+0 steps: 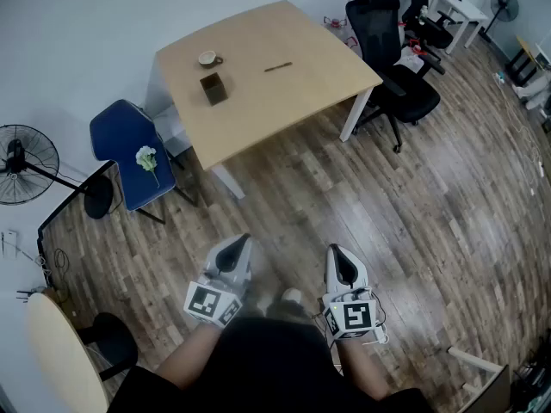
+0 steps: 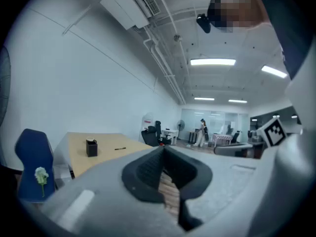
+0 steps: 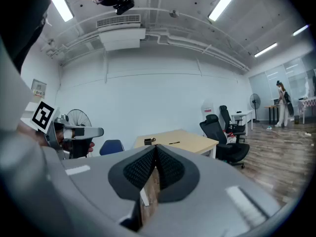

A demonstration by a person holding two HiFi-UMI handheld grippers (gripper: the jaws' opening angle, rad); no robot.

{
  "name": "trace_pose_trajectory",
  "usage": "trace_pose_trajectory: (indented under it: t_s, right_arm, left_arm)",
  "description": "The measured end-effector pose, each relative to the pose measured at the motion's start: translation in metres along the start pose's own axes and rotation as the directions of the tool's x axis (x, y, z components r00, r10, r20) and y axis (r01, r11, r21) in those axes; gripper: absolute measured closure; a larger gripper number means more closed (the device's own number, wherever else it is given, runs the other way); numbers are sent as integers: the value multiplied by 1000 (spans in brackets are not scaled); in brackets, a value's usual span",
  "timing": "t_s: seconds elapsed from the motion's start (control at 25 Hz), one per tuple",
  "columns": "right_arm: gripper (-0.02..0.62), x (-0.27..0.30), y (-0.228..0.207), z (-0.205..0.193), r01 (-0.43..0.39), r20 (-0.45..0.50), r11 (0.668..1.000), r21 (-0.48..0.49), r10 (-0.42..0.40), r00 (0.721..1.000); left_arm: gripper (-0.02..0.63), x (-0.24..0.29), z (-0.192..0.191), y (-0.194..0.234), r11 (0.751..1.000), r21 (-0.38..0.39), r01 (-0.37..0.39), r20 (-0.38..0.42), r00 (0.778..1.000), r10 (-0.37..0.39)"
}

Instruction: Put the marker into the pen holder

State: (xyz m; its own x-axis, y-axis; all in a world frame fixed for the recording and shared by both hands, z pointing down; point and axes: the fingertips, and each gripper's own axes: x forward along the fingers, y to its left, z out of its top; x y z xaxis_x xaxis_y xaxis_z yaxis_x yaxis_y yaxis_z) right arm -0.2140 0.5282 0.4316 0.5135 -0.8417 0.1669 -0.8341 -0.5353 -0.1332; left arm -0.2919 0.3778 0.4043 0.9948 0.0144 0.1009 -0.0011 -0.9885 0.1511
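Wood floor [image 1: 413, 196] beneath left claw [image 1: 244, 240] and right claw [image 1: 334, 249], both level, closed.

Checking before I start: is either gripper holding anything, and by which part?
Nothing is held. The left gripper and right gripper are both shut and empty; the marker lies on the table, far from both.

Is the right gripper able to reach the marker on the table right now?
Probably not yet. The right gripper is held close to the body, jaws shut, while the marker lies on the table across a stretch of wood floor. Nothing blocks the path; stepping closer should do.
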Motion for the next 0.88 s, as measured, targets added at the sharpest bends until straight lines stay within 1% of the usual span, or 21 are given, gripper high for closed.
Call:
trace_pose_trajectory:
  t_s: [0.12, 0.24, 0.4, 0.48, 0.6, 0.72, 0.8, 0.88]
  right_arm:
    - [592, -17, 2, 8, 9, 2, 1000, -6, -9, 1000]
    - [592, -27, 3, 9, 18, 1, 1000, -11, -18, 1000]
    - [592, -34, 9, 15, 11, 29, 1000, -30, -10, 1000]
    - [592, -33, 11, 18, 7, 19, 999, -32, -6, 1000]
    - [592, -32, 7, 9, 13, -12, 1000, -17, -13, 1000]
    - [592, -37, -8, -2, 62, -30, 998, 17, -62, 998]
    - [592, -43, -22, -5, 112, -31, 993, 23, -111, 993]
    - [592, -46, -34, -5, 141, -25, 990, 19, -140, 990]
  left_arm:
    - [601, -4, -2, -19, 1000, 4, 6, 9, 1000, -6]
    - [603, -10, 1, -29, 1000, -5, 7, 45, 999, -7]
    - [602, -20, 5, -32, 999, -32, 25, 78, 997, -22]
    - [601, -21, 7, -30, 999, -29, 31, 97, 995, -28]
    - [601, -20, 5, -30, 999, -21, 36, 109, 993, -34]
    - [601, -18, 1, -34, 999, -25, 40, 104, 994, -38]
    - [601, -16, 0, -38, 999, -2, 42, 104, 994, -42]
    - [601, -13, -1, -41, 999, 17, 40, 104, 994, -41]
